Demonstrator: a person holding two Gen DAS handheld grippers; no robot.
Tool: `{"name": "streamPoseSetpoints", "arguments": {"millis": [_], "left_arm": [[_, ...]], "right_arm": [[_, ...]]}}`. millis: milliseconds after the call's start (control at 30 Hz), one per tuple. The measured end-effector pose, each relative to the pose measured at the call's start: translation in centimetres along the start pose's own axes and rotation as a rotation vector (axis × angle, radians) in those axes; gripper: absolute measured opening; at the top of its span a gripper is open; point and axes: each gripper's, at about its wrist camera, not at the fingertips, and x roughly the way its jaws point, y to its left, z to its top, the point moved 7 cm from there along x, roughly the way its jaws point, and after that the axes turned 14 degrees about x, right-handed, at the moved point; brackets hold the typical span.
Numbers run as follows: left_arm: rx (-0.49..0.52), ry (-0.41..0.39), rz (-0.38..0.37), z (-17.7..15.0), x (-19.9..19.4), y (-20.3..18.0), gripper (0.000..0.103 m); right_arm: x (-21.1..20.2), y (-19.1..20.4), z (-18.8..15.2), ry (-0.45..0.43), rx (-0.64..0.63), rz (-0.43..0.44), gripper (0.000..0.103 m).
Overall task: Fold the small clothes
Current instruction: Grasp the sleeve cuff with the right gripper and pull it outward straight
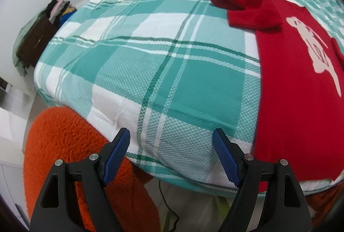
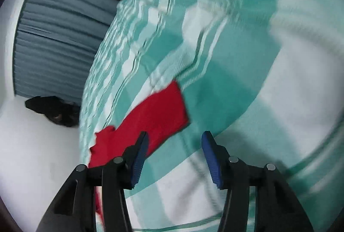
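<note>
Red shirt (image 1: pixel 296 85) lies flat on the bed (image 1: pixel 150 42) by its near edge, white print up, one sleeve folded in toward the far side. Left gripper (image 1: pixel 172 154): jaws wide apart, nothing between, over near bed edge beside shirt. Right gripper (image 2: pixel 174 156): jaws part open, empty, above bed w/ shirt just beside left pad; view blurred.

We see a matt red knit sweater (image 1: pixel 296 85) right of the left fingers (image 1: pixel 223 154), woven waffle-textured bed cover (image 1: pixel 150 60) ahead, fuzzy orange fleece (image 1: pixel 64 141) to their left; ribbed blue pads, matt black plastic.
</note>
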Motion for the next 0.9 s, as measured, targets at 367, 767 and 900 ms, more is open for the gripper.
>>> {"name": "streamPoseSetpoints", "arguments": {"millis": [367,767,900], "left_arm": [[-0.040,0.034,0.006,-0.3,0.9,0.7,0.086],[-0.010,0.039,0.037,0.0,1.2,0.0,0.087],[-0.004,0.036,0.036,-0.1,1.0,0.1,0.087]], "right_arm": [[6.5,0.6,2.7,0.095,0.010,0.114,0.008],[-2.0,-1.7,7.1,-0.211,-0.213,-0.326,0.008],[-1.1,-1.9,6.9,-0.177,-0.196,-0.306,0.012]]}}
